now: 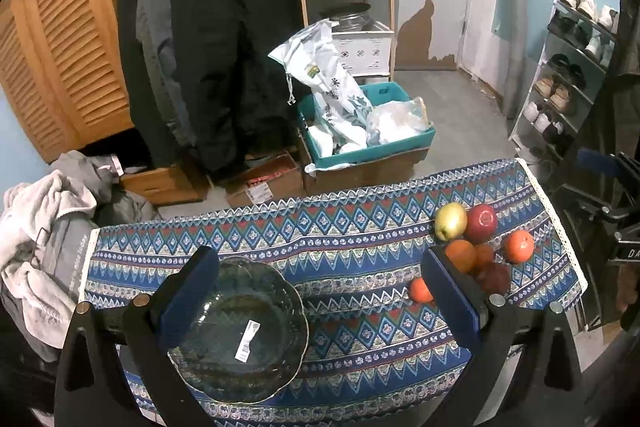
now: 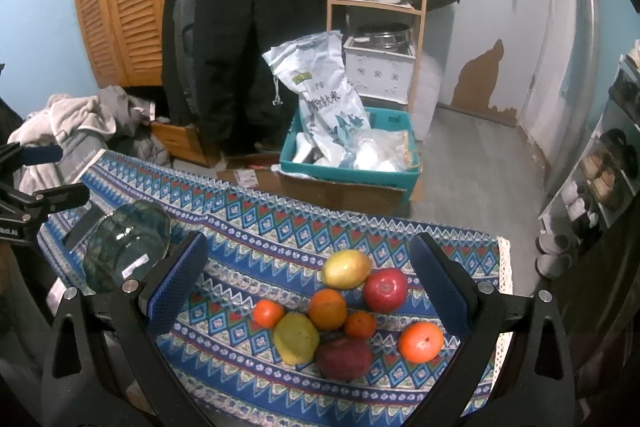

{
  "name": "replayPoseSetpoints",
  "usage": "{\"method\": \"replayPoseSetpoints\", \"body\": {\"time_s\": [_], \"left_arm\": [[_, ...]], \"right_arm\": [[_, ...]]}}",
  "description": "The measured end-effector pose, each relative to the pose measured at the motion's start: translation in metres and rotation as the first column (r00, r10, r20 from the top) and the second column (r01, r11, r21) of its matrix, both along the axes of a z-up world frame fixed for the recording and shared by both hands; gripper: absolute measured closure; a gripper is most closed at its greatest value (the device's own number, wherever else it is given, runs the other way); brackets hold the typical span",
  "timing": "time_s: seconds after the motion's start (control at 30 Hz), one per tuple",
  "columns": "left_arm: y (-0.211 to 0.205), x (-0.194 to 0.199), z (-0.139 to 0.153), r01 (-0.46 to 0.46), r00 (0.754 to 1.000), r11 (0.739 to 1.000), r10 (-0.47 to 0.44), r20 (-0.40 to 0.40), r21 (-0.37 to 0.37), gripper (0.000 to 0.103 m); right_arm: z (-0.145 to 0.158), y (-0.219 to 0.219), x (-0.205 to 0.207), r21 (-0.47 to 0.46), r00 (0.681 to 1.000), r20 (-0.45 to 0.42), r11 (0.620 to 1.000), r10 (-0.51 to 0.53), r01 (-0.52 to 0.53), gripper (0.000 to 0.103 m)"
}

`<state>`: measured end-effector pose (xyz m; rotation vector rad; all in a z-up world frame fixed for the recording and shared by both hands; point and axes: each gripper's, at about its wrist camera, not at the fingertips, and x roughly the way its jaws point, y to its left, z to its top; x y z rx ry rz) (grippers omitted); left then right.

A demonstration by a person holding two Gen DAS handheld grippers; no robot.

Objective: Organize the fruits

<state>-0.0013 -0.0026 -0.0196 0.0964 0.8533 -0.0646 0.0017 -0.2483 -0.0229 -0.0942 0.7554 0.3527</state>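
Fruit pile (image 2: 344,311) sits on the patterned counter (image 2: 256,227), between the spread, empty right tongs (image 2: 308,291). Left tongs (image 1: 320,291), also spread and empty, hang over an upright glass bowl (image 1: 240,331).

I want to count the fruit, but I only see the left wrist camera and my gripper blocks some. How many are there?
Observer: Eight in the right wrist view. A yellow-green fruit hides behind a finger of the left gripper.
Operator: Is it touching anything?
Observer: Yes, it sits against the dark red apple.
Operator: Is the right gripper holding one?
Observer: No, the right gripper is open and empty.
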Motion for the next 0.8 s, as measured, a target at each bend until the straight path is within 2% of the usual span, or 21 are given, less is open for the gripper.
{"method": "replayPoseSetpoints", "body": {"time_s": [0.43,0.8], "left_arm": [[-0.002,0.008,-0.016,0.010,0.999,1.000,-0.010,-0.052,0.005,0.001],[-0.024,0.028,-0.040,0.090,0.987,0.996,-0.092,-0.135,-0.017,0.001]], "right_arm": [[-0.010,-0.011,0.005,-0.042,0.999,-0.012,0.999,-0.032,0.032,0.004],[-0.032,-0.049,0.016,-0.076,0.991,-0.064,0.991,-0.118,0.113,0.004]]}}
